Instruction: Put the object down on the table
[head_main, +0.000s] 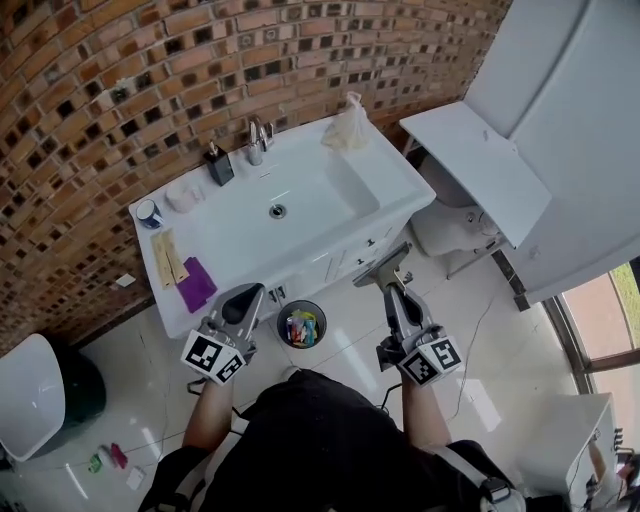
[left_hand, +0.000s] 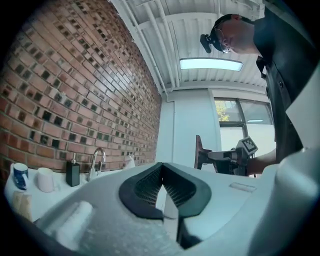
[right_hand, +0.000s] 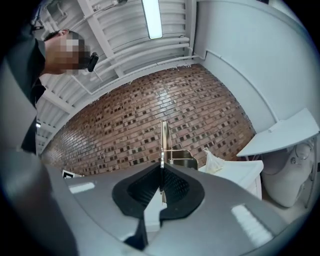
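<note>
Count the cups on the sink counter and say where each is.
2. A blue-and-white cup at the left end of the sink counter, and a white cup between it and the soap dispenser. None looks hidden.

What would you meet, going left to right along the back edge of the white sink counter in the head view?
blue-and-white cup → white cup → black soap dispenser → faucet → plastic bag

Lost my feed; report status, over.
Left tool shut, empty. Right tool shut on flat metal object, held short of sink counter. Path looks open.
</note>
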